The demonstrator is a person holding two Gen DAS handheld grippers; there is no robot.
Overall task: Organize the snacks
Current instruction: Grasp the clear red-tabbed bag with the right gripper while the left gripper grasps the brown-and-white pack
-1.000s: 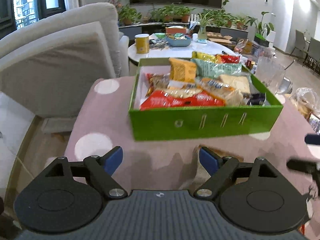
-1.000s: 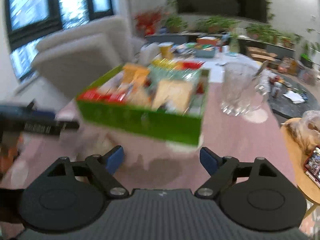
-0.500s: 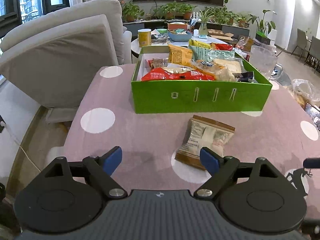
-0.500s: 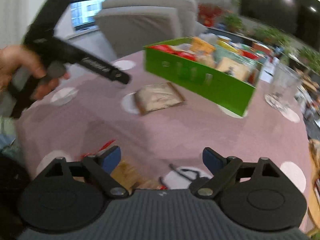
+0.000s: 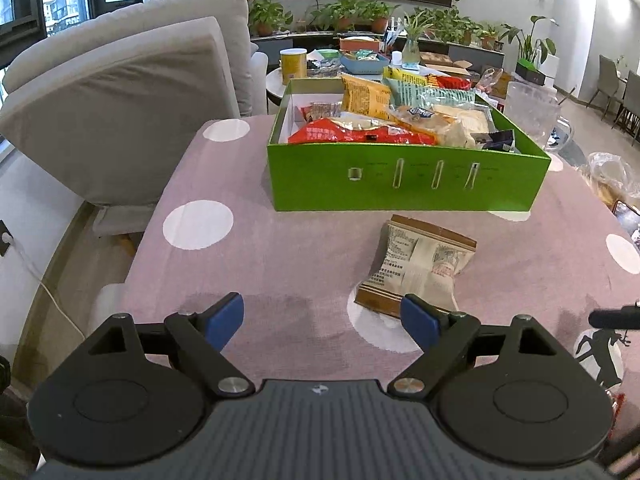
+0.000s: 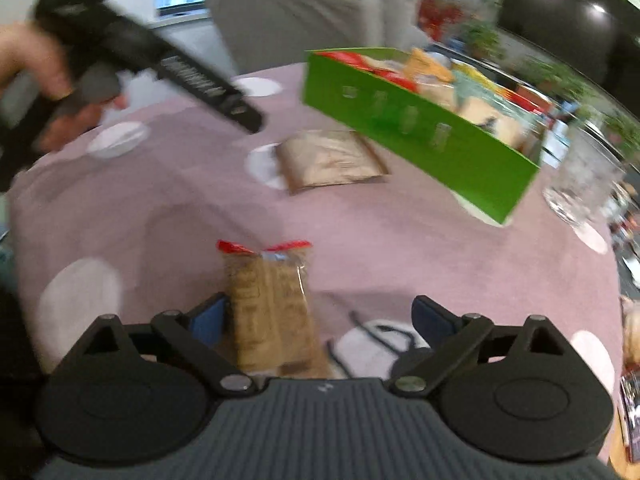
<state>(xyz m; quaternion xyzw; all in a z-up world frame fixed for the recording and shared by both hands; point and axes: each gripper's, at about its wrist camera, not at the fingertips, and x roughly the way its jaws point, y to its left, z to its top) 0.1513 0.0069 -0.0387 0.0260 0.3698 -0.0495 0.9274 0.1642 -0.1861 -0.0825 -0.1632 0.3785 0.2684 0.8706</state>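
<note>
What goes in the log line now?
left gripper: open | right gripper: open, over packet | box: full

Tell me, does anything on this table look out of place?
Yes. Two snack packets lie loose on the dotted tablecloth instead of in the green box with the rest: a brown-edged packet just in front of the box, and a clear red-topped packet nearer, between the open right claw's fingers.
</note>
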